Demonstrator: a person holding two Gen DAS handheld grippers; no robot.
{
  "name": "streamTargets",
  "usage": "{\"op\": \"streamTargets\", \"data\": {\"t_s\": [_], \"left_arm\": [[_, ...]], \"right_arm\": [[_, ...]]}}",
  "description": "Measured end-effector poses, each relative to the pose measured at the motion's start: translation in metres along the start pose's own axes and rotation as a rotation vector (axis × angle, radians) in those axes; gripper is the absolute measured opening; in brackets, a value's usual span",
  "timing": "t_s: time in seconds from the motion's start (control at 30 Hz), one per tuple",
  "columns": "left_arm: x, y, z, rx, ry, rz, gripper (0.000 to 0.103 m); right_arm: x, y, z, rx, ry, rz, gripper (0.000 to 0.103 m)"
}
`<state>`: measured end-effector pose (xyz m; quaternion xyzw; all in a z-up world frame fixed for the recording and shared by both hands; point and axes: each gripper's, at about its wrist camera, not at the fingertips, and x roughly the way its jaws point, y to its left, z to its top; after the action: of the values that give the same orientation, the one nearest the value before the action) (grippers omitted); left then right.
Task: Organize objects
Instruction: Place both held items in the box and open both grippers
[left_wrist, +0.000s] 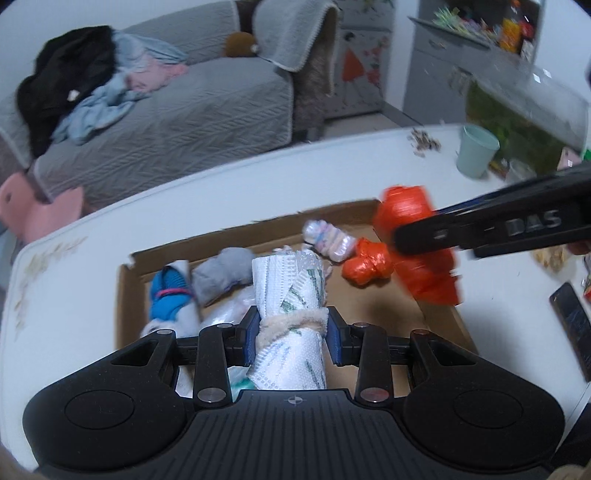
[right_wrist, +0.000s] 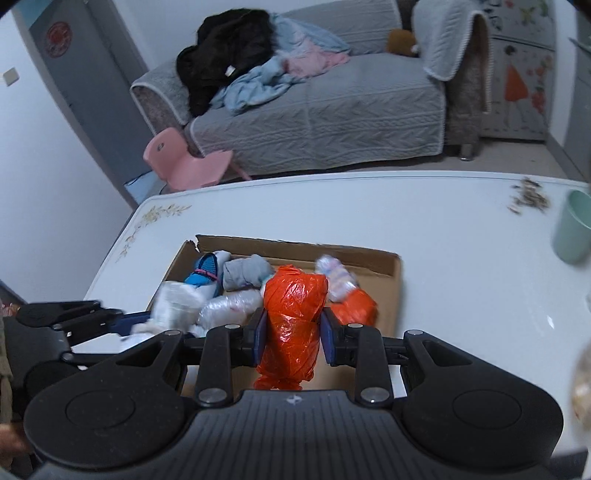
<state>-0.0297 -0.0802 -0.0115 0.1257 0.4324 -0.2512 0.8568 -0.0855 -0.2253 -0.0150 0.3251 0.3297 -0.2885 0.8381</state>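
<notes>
My left gripper is shut on a rolled white towel with green print and holds it over the near part of a shallow cardboard box. My right gripper is shut on an orange plastic-bag bundle above the same box; it also shows in the left wrist view at the right. In the box lie a blue sock roll, a grey roll, a pale pastel bundle, a second orange bundle and a clear plastic bundle.
The box sits on a white table. A mint cup and scattered seed husks lie at the far right. A dark phone lies at the right edge. A grey sofa with clothes and a pink chair stand beyond.
</notes>
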Motion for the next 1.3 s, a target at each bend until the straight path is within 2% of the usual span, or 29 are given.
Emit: {"op": "streamTargets", "data": {"t_s": [0.23,0.4,0.53,0.77,1.13,1.3], "left_arm": [[0.055,0.005,-0.012,0.010,0.108,-0.015,0.042],[0.073,0.013,-0.014,-0.015,0.133,-0.002,0.042],[0.081,0.015,-0.011,-0.012,0.139,0.017,0.042],[0.092,0.016,-0.007,-0.017,0.126,0.043,0.043],[0.094,0.025,-0.007,-0.039,0.119,0.059,0.043],[0.101,0.025,-0.004,-0.059,0.112,0.052,0.043]], "right_arm": [[0.053,-0.009,-0.002,0.033,0.108,0.006,0.027],[0.075,-0.010,-0.005,0.043,0.162,-0.023,0.027],[0.087,-0.006,-0.003,0.007,0.166,-0.058,0.027],[0.102,-0.002,-0.001,-0.017,0.162,-0.060,0.027],[0.097,-0.014,0.002,0.002,0.141,-0.079,0.027],[0.107,-0.011,-0.001,-0.012,0.150,-0.093,0.027]]}}
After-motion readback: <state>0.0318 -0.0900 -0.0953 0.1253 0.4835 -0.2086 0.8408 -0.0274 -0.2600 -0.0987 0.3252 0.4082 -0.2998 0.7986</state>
